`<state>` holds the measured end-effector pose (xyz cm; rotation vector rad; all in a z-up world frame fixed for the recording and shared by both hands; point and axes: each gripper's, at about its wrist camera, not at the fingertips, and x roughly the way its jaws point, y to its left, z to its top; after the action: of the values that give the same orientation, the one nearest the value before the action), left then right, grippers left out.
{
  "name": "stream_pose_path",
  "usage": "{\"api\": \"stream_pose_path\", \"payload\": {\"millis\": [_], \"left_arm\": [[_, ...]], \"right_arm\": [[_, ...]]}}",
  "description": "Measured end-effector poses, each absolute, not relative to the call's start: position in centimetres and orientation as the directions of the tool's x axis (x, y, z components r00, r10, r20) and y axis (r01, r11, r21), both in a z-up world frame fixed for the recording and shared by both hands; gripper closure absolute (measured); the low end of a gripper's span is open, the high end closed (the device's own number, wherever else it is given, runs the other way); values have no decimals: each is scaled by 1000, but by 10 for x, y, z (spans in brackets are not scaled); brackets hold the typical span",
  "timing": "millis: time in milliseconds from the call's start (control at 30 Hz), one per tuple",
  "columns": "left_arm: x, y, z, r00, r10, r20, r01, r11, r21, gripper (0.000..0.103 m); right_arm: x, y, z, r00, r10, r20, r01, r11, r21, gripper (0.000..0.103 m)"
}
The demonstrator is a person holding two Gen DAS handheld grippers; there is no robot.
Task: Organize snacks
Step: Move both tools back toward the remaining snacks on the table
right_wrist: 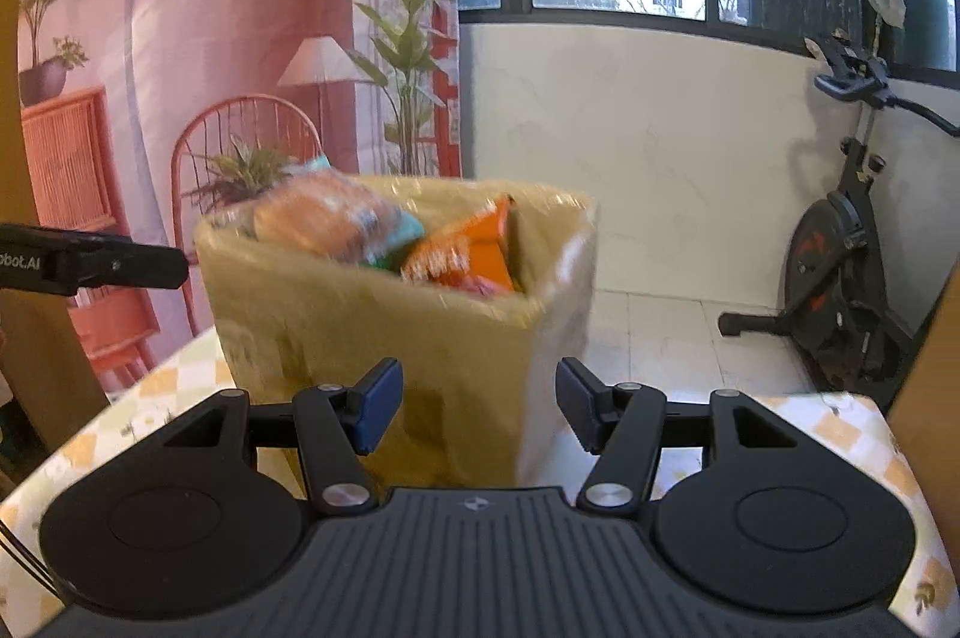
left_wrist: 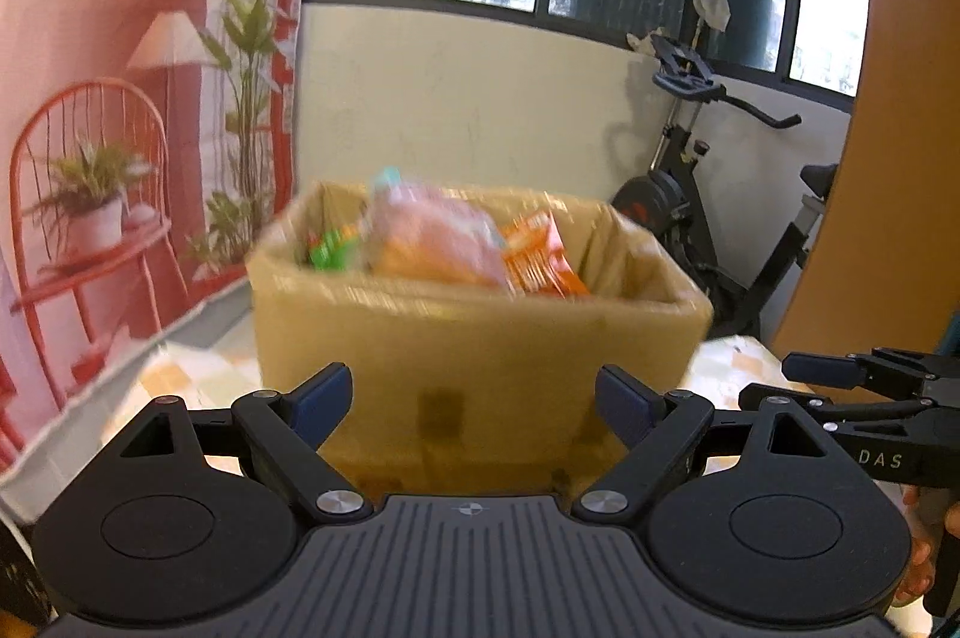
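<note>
Right, both grippers empty: left gripper (left_wrist: pixel 474 398) fingers wide, right gripper (right_wrist: pixel 477 407) narrower. The box (left_wrist: pixel 480 332) of snacks (left_wrist: pixel 432 242) sits on the desk (right_wrist: pixel 840 428) at twelve o'clock, equally near both.

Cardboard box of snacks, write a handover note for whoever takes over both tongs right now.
Left tongs: open, empty, facing the cardboard box.
Right tongs: open, empty, at the box's right corner.
The box stands on the checked tablecloth, holding an orange packet, a bread bag and a green packet.
Done: those snacks are boxed.
Left: blur hides details; nothing loose is visible.
</note>
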<state>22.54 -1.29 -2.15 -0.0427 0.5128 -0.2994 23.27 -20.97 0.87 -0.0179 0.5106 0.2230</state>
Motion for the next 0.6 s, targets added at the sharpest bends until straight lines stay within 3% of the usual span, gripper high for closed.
{"api": "stream_pose_path", "payload": {"millis": [600], "left_arm": [[199, -79, -106, 700, -374, -609, 328, 925, -192, 14]], "right_arm": [[176, -282, -71, 786, 130, -604, -122, 991, 56, 43]]}}
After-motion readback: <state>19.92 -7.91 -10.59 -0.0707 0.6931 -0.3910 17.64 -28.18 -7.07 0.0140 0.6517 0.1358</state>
